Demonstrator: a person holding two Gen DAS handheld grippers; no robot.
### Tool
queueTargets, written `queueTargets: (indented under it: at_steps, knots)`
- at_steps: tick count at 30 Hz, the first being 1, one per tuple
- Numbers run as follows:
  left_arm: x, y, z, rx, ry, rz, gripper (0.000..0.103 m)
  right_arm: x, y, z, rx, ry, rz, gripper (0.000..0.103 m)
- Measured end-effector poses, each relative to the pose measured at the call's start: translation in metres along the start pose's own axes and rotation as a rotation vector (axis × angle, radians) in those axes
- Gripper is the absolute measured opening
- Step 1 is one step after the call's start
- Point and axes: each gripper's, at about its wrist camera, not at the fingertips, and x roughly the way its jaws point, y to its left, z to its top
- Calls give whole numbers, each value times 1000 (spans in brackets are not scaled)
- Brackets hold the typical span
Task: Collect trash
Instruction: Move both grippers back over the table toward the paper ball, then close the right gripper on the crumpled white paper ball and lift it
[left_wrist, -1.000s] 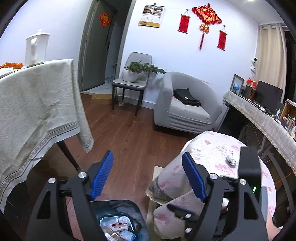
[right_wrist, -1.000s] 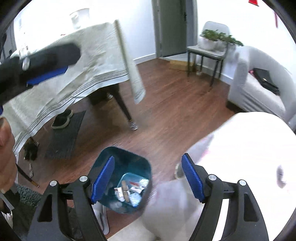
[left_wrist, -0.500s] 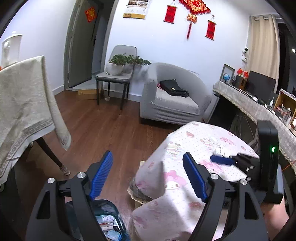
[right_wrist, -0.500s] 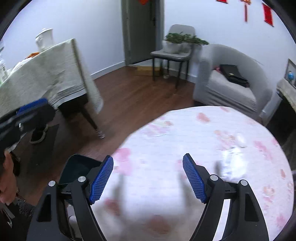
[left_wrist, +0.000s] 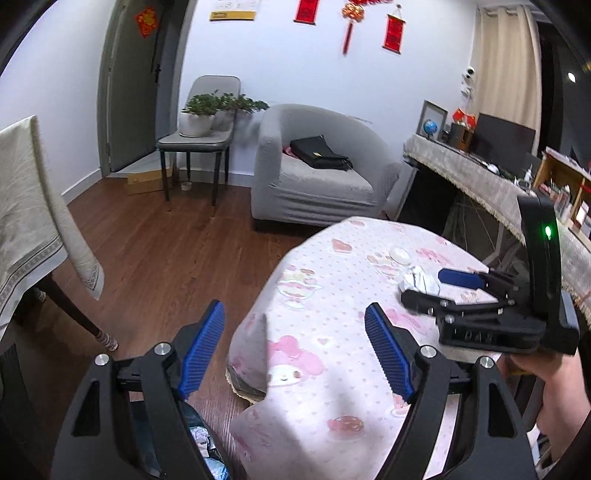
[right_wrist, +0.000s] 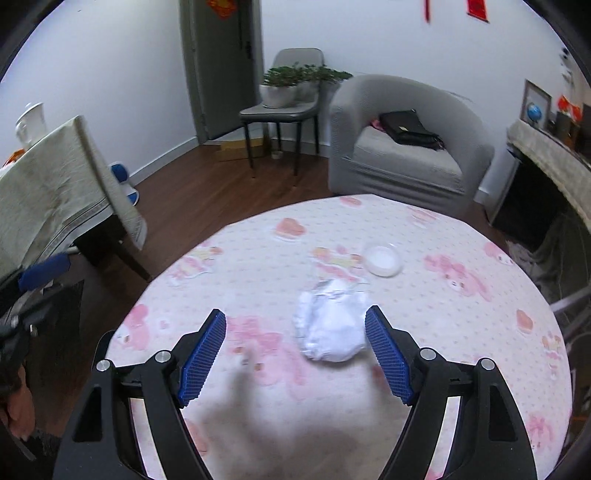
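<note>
Left wrist view.
- Left gripper (left_wrist: 294, 349): blue-padded fingers spread wide, nothing between them; held over the near edge of the round table (left_wrist: 332, 258) at 6 o'clock.
- Round table: covered with a pink-patterned cloth, filling centre to 4 o'clock.
- Crumpled white wrapper (left_wrist: 419, 279): lying on the cloth at 3 o'clock, just in front of the right gripper (left_wrist: 432, 286), whose two fingers are apart, one on each side of it.
- Small white lid (left_wrist: 400, 254): on the cloth just beyond the wrapper.
- Trash bin (left_wrist: 201, 443): dark, on the floor at 7 o'clock, partly hidden by the gripper frame, pale scraps inside.
- Grey armchair (left_wrist: 314, 170) at 12 o'clock, black bag (left_wrist: 319, 152) on its seat.
- Chair with potted plants (left_wrist: 199, 136) at 11 o'clock.

Right wrist view.
- Right gripper (right_wrist: 295, 354): fingers parted wide, not yet clamped on anything; hovering low over the round table (right_wrist: 258, 258).
- Crumpled white wrapper (right_wrist: 331, 325): on the cloth near centre, between the fingers, close against the right-hand pad (right_wrist: 386, 354); contact cannot be told.
- Small white lid (right_wrist: 382, 260): at 1 o'clock of the wrapper, apart from it.
- Left gripper (right_wrist: 40, 273): blurred at 9 o'clock edge.
- Grey armchair (right_wrist: 406, 155) at 1 o'clock.
</note>
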Motion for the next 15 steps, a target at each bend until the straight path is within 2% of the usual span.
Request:
queueTargets:
  at_steps: [5,11,15]
  knots:
    - [14,-10,-2,9,25,-26,80,6,-14,4,51,1,2,79]
    - [25,-18,1,12,36,-44,80,19,-24,-1,89,43,8,79]
    - [32,-22,3,8,44,-56,80,25,-30,-3,102,59,17,63]
